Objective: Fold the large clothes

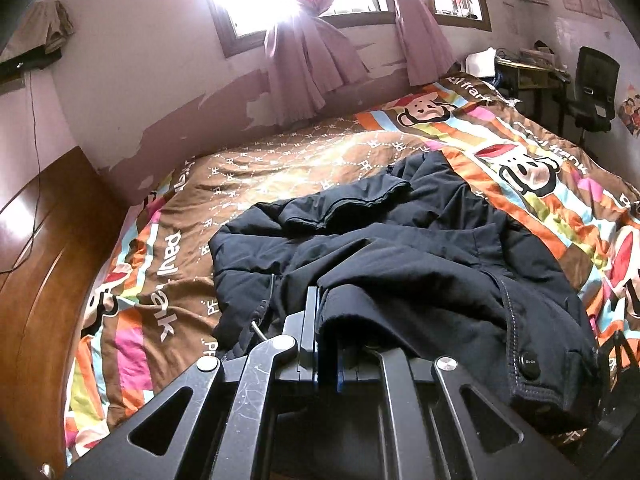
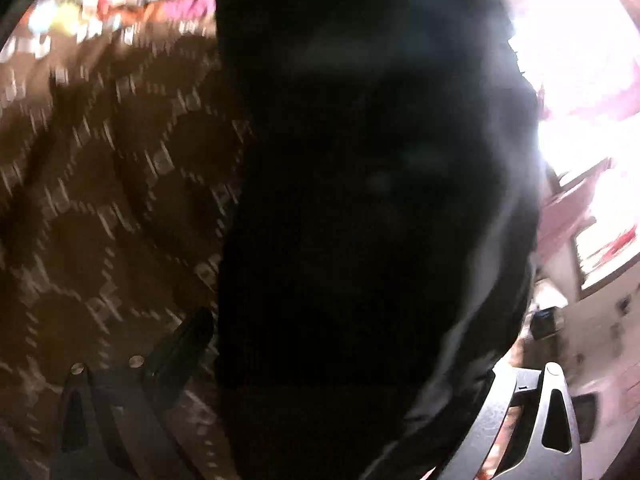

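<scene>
The dark jacket (image 1: 400, 248) is only crumpled on the bed (image 1: 280, 160), folding barely begun. The left gripper (image 1: 328, 320), at six o'clock, is clamped on its edge; the right gripper (image 2: 340, 360) is spread wide, cloth loose between.

Dark jacket (image 2: 360, 200) hangs between wide jaws over blurred bedspread (image 2: 100, 180).
</scene>
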Demonstrator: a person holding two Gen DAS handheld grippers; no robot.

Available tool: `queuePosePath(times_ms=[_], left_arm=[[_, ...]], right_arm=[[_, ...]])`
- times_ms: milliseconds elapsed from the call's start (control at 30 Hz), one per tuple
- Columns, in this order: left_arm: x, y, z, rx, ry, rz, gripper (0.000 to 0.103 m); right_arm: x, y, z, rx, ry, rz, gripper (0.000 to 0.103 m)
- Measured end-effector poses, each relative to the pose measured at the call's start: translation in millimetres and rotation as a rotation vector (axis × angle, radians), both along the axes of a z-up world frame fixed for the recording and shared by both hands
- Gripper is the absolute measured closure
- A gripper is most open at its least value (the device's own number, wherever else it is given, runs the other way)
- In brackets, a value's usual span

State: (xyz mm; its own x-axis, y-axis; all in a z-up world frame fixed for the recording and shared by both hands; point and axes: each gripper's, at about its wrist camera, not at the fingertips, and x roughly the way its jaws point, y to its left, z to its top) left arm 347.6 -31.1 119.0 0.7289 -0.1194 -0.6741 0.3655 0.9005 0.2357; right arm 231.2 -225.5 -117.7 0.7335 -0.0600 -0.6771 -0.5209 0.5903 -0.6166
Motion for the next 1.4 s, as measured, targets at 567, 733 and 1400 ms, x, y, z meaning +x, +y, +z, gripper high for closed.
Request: queuePosePath(times_ms=[567,733,1400], left_arm=[[-54,26,4,0.019,-0.113,-0.020,0.098],[-81,28,14,0.035,-0.183,-0.043,0.099],[-105,24,48,0.022,-0.238,-0.061,0.099]], right_arm=[[5,-73,81,0.129,-0.170,0.097,0.081],[5,-98,114,0.262,-0.165,0.072,0.095],[-27,-130,208,0.402,-0.333,0.143,0.097]])
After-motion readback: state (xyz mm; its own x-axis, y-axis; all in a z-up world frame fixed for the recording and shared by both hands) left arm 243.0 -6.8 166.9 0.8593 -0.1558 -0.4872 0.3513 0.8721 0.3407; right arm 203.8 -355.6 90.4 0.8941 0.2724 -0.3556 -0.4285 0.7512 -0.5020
